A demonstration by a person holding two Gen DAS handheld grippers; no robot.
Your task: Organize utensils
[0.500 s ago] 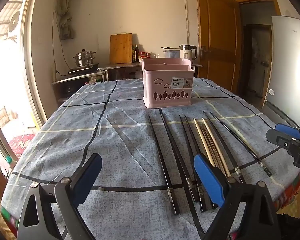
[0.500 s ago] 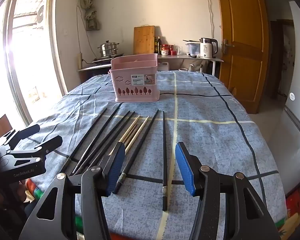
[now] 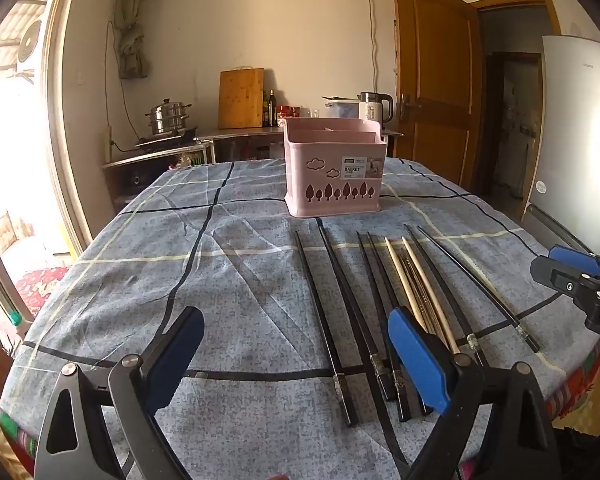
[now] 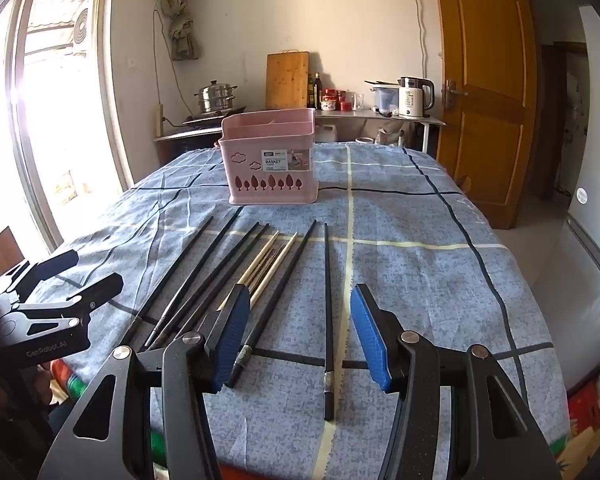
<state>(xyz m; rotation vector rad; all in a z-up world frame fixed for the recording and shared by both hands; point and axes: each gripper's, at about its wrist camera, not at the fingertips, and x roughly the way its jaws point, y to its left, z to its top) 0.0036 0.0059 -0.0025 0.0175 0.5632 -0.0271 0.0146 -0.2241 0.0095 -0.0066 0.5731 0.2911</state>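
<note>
Left wrist view: my left gripper (image 3: 296, 360) has its fingers spread wide and grasping nothing, above the bench (image 3: 240, 280) with its blue checked cloth. Chopsticks (image 3: 400, 300) lie in a row, and the pink basket (image 3: 334, 170) stands beyond them.

Right wrist view: my right gripper (image 4: 298, 332) is released too, one black chopstick (image 4: 327, 312) lying on the cloth below its gap. The basket (image 4: 270, 162) sits past the tips.

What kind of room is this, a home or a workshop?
Most likely a home kitchen with a dining table. A steamer pot sits on a stove, a cutting board leans on the wall, and an electric kettle stands on the counter.
</note>
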